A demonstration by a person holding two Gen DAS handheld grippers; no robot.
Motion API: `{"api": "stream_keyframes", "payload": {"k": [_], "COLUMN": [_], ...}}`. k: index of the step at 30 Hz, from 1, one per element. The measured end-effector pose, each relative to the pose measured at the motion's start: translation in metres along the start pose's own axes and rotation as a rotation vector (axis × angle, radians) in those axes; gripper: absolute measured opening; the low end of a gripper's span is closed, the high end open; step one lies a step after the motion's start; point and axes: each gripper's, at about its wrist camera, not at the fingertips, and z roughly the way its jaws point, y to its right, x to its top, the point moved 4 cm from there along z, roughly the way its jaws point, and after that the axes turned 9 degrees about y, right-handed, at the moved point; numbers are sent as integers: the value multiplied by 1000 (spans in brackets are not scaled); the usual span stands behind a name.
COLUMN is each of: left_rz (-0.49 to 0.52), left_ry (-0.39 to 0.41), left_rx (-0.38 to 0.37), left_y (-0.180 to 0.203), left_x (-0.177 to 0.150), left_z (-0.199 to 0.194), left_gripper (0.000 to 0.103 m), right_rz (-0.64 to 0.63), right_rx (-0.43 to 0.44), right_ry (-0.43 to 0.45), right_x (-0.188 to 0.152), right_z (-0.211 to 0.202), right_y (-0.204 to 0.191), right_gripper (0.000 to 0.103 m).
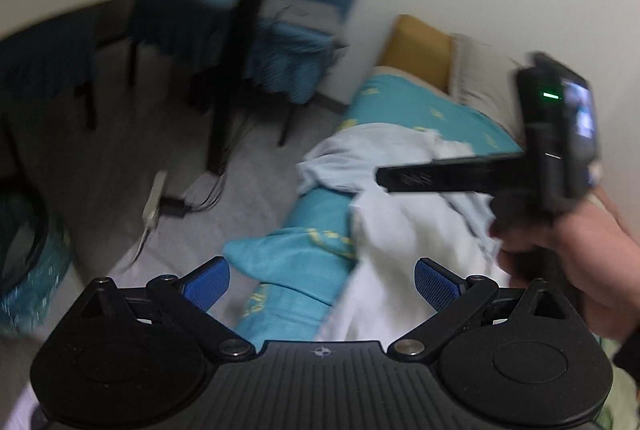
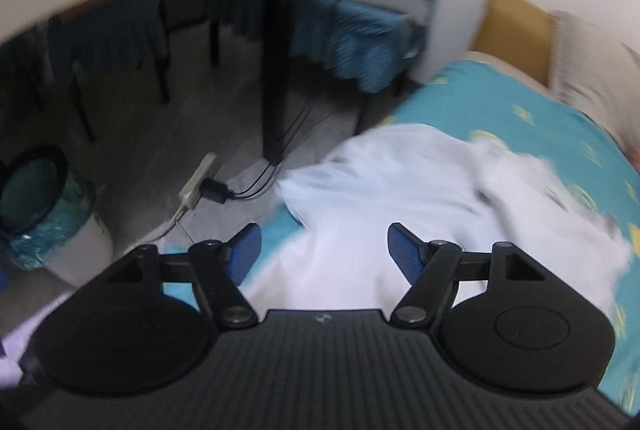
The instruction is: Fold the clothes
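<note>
Left gripper (image 1: 322,280): spread, empty, above the bed's edge.
Right gripper (image 2: 324,250): spread, empty.
White garment (image 2: 400,190): crumpled ahead of both.
Advice: pinch one edge layer only, then spread flat.

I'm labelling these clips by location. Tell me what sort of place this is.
Most likely a bedroom: a bed with a teal sheet, a white garment lying on it, and a lined waste bin on the floor beside it.
</note>
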Motion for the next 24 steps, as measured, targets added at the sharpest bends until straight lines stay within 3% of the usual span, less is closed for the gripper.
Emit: {"api": "stream_keyframes", "payload": {"k": [5,10,12,13,14,17,24], "left_rz": [-159,-249,-243,-238,-233,-220,-189], "left_ry": [-91,-143,-148,-150,-150,-141,-55], "left_rx": [-2,26,24,24,23,19,-6], "left_y": [-32,-46,-44,-43,-41,-34,-22], "left_x": [-6,-12,-13,-14,-14,-16,-11], "left_z": [32,52,55,56,58,60,47], "left_gripper": [100,100,100,100,100,100,100], "right_rz": [-186,-341,-361,-365,-355,-271,102], "right_rx": [8,-6,-32,-47,-60,-101,-328], "right_ry": [-101,-188,-180,-170,-151,-57,277], "right_x": [8,-5,-7,-7,-6,4,20], "right_z": [92,142,147,148,147,128,24], "right_y": [-36,-53,-51,-50,-47,-33,50], "right_gripper": [66,62,29,20,8,6,5]}}
